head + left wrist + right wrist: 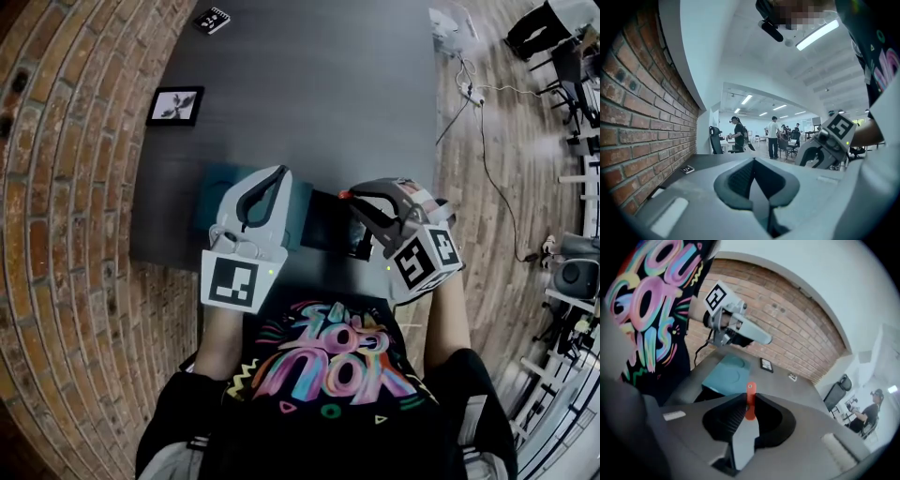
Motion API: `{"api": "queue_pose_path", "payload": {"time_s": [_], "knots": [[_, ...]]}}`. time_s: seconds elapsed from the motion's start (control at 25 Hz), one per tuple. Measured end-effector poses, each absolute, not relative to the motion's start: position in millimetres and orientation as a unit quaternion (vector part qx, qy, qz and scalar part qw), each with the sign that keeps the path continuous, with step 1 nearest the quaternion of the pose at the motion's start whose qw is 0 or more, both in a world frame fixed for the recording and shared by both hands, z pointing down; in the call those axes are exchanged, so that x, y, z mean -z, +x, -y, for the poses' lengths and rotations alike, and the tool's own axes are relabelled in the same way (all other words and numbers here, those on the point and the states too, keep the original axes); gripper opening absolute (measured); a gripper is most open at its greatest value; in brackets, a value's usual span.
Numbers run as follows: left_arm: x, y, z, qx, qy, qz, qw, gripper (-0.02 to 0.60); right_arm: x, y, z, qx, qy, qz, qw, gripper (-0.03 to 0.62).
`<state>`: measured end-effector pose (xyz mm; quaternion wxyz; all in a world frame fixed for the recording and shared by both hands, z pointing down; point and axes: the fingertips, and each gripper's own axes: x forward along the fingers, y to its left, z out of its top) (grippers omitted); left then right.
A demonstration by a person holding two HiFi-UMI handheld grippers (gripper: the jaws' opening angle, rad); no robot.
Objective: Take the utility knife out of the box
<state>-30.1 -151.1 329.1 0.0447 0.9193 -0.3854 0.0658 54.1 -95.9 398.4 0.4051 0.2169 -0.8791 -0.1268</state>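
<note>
1. Right tongs (pixel 358 206): pale grey moulded shell with ribbed dark inner faces, clamped on the utility knife (pixel 749 405).
2. Utility knife: flat grey body and rounded orange end with a small hole, jutting past the tips; held clear of the box, above the near edge of the counter (pixel 319 94).
3. Left tongs (pixel 275 176): same grey shell, closed together on nothing, just beside the right pair.
4. Box (pixel 214 195): teal, rectangular, smooth matt top with a shallow round recess; darker part adjoining it, between the two tongs in the head view.
5. Counter: dark grey, matt, rectangular, set against a red brick wall (pixel 642 93).
6. Black-framed picture (pixel 175 105) and small black-and-white patterned card (pixel 212 20): flat on the counter, well apart from the box; print too small to read.
7. T-shirt (pixel 328 375): black, with rounded multicolour lettering; only "GOT" legible, in the right gripper view.
</note>
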Motion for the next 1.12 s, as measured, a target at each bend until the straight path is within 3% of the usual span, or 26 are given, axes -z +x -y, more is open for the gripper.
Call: {"api": "queue_pose_path", "payload": {"time_s": [0.76, 1.12], "knots": [[-331, -31, 158, -0.071, 0.922, 0.378, 0.043, 0.002, -315, 94, 108, 0.048, 0.467, 0.879, 0.089, 0.054], [-334, -28, 152, -0.073, 0.92, 0.381, 0.049, 0.002, -313, 112, 102, 0.008, 0.492, 0.87, 0.024, 0.052]]}}
